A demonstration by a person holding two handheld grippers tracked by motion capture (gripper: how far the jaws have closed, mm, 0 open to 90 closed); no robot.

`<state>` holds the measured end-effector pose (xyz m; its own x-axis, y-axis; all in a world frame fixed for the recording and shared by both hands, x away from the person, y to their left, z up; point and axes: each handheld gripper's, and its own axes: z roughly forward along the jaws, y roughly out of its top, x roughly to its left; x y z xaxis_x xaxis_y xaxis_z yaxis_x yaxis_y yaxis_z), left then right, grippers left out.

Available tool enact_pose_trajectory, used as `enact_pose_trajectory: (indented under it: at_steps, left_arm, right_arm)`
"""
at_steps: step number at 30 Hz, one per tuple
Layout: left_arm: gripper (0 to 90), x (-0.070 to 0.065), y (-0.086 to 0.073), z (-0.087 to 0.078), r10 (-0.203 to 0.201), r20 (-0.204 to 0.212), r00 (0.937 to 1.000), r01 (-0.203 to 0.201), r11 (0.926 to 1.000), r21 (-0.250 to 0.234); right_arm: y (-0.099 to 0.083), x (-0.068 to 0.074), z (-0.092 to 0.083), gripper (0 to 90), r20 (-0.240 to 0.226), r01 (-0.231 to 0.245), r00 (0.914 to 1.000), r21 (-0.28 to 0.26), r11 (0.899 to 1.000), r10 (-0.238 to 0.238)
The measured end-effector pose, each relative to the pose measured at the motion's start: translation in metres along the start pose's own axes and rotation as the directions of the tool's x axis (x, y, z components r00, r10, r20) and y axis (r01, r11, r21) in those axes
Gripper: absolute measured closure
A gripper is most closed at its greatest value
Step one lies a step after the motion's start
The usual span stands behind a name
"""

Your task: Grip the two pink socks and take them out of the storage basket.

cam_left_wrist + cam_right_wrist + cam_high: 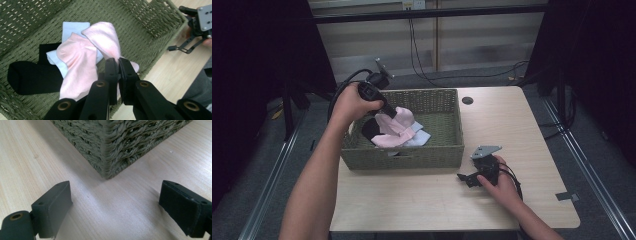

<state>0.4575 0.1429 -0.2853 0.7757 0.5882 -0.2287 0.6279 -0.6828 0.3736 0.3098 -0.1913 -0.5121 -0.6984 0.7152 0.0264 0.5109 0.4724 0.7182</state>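
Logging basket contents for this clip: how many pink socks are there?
2, both in the basket: one pink sock pinched by the left gripper, the other lying over the blue and black ones. More may be hidden.

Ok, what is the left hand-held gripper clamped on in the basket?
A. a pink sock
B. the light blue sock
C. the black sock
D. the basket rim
A: in the left gripper view the left hand-held gripper has its jaws shut on a pink sock, above the basket.

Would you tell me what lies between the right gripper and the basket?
Bare table: right gripper, basket corner just ahead, seen in right gripper view.
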Motion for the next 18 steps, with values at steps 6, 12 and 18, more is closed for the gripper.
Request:
enact_pose_trajectory:
  at_steps: [6, 12, 18]
  left_arm:
    - [85.9, -0.007, 0.000, -0.007, 0.022, 0.019, 0.9996, -0.022, 0.9997, -0.010]
    - [85.9, -0.013, 0.000, -0.015, 0.028, 0.026, 0.9993, -0.027, 0.9994, -0.022]
    - [85.9, -0.023, 0.000, -0.022, 0.052, 0.028, 0.9983, -0.051, 0.9983, -0.028]
  right_arm:
    - [0.000, 0.000, 0.000, 10.2, 0.000, 0.000, 1.0000, 0.000, 1.000, 0.000]
    - [0.000, 0.000, 0.000, 10.2, 0.000, 0.000, 1.0000, 0.000, 1.000, 0.000]
    - [0.000, 0.000, 0.000, 10.2, 0.000, 0.000, 1.0000, 0.000, 1.000, 0.000]
